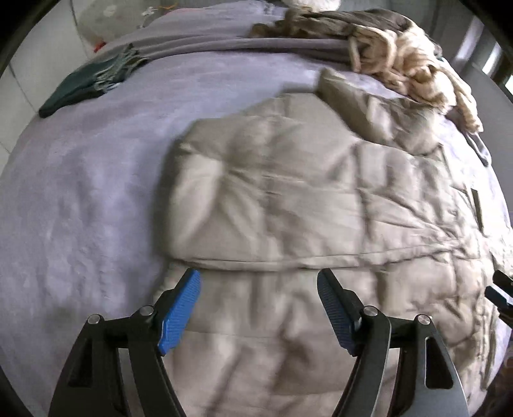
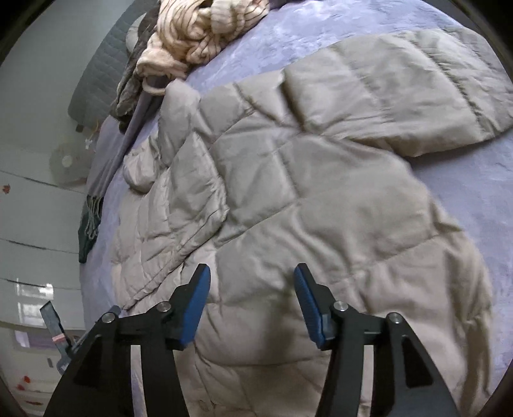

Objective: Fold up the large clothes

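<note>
A beige quilted puffer jacket (image 1: 304, 199) lies spread on a lavender bed cover (image 1: 80, 199). In the left wrist view one part is folded over the body, its edge running across just ahead of the fingertips. My left gripper (image 1: 259, 279) hovers above the jacket, open, nothing between its blue pads (image 1: 181, 312). In the right wrist view the jacket (image 2: 304, 199) shows a sleeve (image 2: 400, 86) stretched to the upper right. My right gripper (image 2: 252, 276) is open over the jacket's lower part, with no cloth between its pads (image 2: 195, 308).
A cream chunky-knit garment (image 1: 413, 67) and a brown one (image 1: 320, 22) are heaped at the far edge of the bed. A dark green fringed scarf (image 1: 83, 86) lies at the far left. White tiled floor (image 2: 35, 224) and a fan (image 2: 69, 162) lie beyond the bed's left edge.
</note>
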`<state>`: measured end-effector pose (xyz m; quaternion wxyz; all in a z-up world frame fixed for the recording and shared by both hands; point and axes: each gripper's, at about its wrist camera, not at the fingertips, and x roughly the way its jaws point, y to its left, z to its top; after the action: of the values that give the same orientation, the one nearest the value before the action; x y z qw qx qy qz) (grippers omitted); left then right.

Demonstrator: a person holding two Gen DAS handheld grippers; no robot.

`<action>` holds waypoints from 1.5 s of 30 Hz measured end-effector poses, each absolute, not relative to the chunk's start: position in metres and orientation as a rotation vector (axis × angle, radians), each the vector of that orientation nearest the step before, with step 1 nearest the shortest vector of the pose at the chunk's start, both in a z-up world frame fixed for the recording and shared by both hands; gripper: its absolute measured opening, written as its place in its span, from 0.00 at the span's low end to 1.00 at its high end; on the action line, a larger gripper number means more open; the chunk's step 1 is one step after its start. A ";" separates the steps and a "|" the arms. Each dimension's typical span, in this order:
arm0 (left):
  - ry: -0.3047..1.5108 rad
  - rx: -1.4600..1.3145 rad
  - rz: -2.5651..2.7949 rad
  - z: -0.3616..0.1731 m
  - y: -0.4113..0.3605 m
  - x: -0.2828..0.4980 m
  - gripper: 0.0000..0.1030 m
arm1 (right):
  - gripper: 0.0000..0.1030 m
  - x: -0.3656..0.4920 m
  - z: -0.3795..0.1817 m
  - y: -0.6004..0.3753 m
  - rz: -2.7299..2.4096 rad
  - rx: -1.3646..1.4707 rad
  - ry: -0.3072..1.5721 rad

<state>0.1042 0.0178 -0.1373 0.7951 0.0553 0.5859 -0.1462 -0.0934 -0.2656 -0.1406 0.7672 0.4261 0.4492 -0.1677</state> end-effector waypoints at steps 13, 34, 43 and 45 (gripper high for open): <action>1.242 0.263 -0.442 -0.129 -0.114 0.061 1.00 | 0.80 -0.166 -0.137 -0.354 -0.507 1.010 0.873; 1.281 0.234 -0.484 -0.118 -0.192 0.042 1.00 | 1.00 -0.262 -0.159 -0.550 -0.687 1.384 0.469; 1.241 0.210 -0.444 -0.106 -0.194 0.059 1.00 | 0.08 -0.228 -0.163 -0.578 -0.529 1.569 0.375; 1.233 0.206 -0.424 -0.105 -0.187 0.066 1.00 | 0.08 -0.211 -0.148 -0.573 -0.485 1.513 0.380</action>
<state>0.0659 -0.1867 -0.1050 0.7900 0.0955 0.5727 -0.1971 -0.2108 -0.5728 -0.1481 0.6847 0.6750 0.1696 -0.2163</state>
